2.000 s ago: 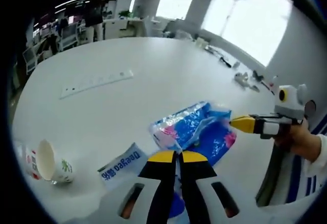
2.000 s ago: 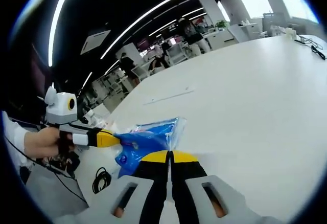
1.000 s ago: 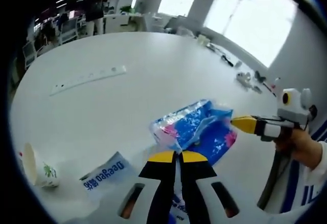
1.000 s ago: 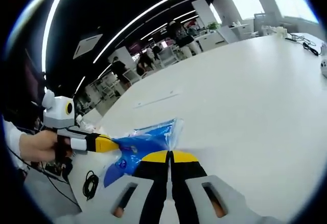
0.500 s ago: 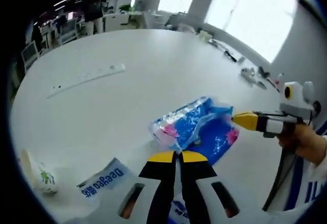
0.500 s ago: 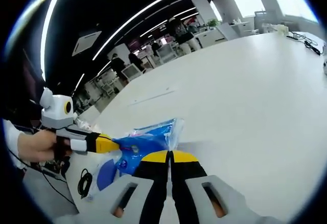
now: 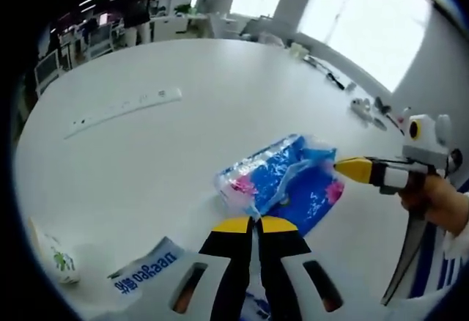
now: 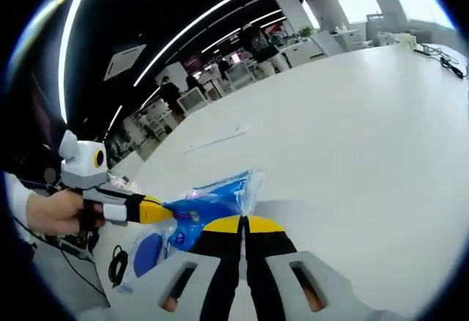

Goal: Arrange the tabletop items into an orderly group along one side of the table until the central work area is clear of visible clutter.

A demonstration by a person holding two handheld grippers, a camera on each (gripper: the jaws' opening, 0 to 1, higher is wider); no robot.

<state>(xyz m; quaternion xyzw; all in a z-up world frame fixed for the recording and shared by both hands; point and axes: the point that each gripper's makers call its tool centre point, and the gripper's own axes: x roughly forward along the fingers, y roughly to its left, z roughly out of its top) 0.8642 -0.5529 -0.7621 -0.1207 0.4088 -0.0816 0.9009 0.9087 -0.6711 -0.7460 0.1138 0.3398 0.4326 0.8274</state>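
Compared with half a second ago, little has changed. Both grippers still pinch the same blue plastic packet (image 7: 282,178), held up between them above the white table (image 7: 183,145). In the left gripper view the paper cup (image 7: 53,256) has slid further toward the lower left edge, and the white label with blue lettering (image 7: 145,268) sits a little lower, which fits the camera shifting rather than the objects moving.

In the left gripper view, the left gripper (image 7: 254,226) rises from the bottom centre with its yellow-tipped jaws pressed together on the near edge of the packet. The right gripper (image 7: 344,167) enters from the right, held by a hand (image 7: 436,204), with its yellow tip at the packet's far corner.

In the right gripper view, the right gripper (image 8: 243,226) has its jaws closed on the blue packet (image 8: 212,202) at lower centre. The left gripper (image 8: 160,209) comes in from the left, held by a hand (image 8: 51,212), gripping the packet's other end. A blue round item (image 8: 149,251) lies below the packet at lower left.

A white power strip (image 7: 123,111) lies in the upper left of the left gripper view, well apart from the packet. Small items (image 7: 370,108) sit near the table's far edge at upper right. Between them the tabletop is open and bare. In the right gripper view, the table (image 8: 366,116) stretches wide and open to the right.
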